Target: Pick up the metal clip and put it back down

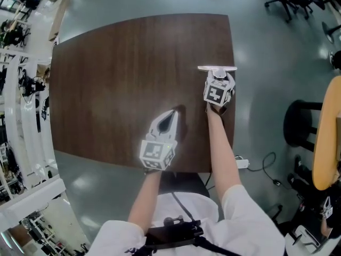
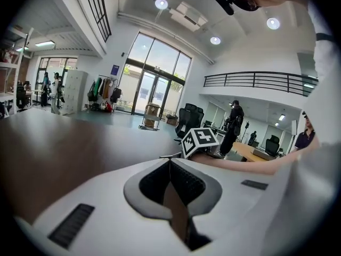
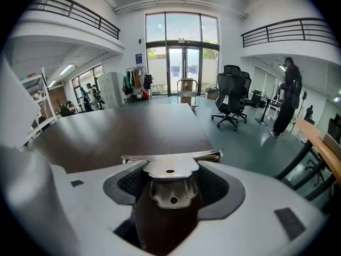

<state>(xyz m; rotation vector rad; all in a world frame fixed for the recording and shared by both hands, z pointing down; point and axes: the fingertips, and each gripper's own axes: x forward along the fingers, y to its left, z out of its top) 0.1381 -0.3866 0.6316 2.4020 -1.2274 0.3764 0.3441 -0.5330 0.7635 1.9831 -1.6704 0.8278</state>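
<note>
The metal clip (image 3: pixel 170 180) is a shiny steel clamp with a flat, wide top bar. It sits between the dark pads of my right gripper (image 3: pixel 170 177), whose jaws stand wide and press on its sides. In the head view the clip (image 1: pixel 217 68) juts out ahead of the right gripper (image 1: pixel 217 74), over the dark wooden table (image 1: pixel 117 84) near its right edge. Whether the clip touches the tabletop I cannot tell. My left gripper (image 1: pixel 166 122) rests low over the table's front part, its jaws shut (image 2: pixel 170 188) with nothing in them.
The table's right edge (image 1: pixel 233 100) runs just beside the right gripper, with grey floor beyond. A round black stool (image 1: pixel 301 122) and a cable (image 1: pixel 261 164) are on the floor to the right. Office chairs (image 3: pixel 232 97) stand past the far end.
</note>
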